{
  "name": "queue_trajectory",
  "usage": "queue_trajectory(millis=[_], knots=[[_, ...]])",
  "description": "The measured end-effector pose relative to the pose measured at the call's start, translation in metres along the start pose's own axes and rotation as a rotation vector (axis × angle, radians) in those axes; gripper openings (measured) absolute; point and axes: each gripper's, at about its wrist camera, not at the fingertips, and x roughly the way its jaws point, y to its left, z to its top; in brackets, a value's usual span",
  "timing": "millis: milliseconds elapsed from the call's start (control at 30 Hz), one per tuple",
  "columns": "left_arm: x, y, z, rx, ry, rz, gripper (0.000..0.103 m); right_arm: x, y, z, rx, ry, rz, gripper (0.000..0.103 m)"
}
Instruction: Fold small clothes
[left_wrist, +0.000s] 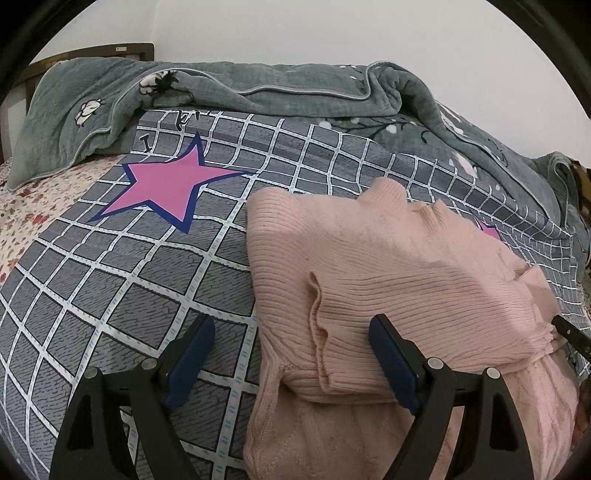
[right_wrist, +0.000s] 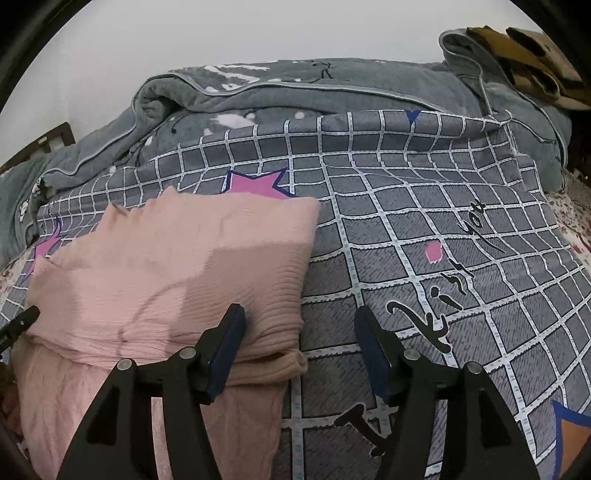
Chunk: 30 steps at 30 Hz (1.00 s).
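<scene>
Two grippers are held over a pink ribbed knit sweater (left_wrist: 388, 266) folded on a grey grid-patterned bedsheet with pink stars (left_wrist: 110, 280). The left gripper (left_wrist: 291, 354) has its fingers spread wide, the sweater's folded left edge between them, untouched. The right gripper (right_wrist: 299, 350) has its fingers parted, nothing gripped, the sweater's right edge beneath the left finger (right_wrist: 227, 350). A grey-green blanket (right_wrist: 332, 88) is bunched beyond.

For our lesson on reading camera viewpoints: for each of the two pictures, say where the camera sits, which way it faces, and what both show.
Left wrist view: on the left hand-held gripper, facing forward and down at the folded pink ribbed knit sweater; its open fingers show.
Right wrist view: on the right hand-held gripper, facing forward and down at the sweater's other edge; open fingers show.
Shared: sweater, grey checked star-print bedsheet, grey-green blanket.
</scene>
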Motion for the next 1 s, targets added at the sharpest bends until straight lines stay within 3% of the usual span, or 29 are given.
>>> queue_trajectory(millis=[1000], knots=[[-0.0001, -0.0004, 0.0002, 0.001, 0.0, 0.0, 0.086, 0.0005, 0.0017, -0.0007, -0.001, 0.002, -0.001, 0.063]])
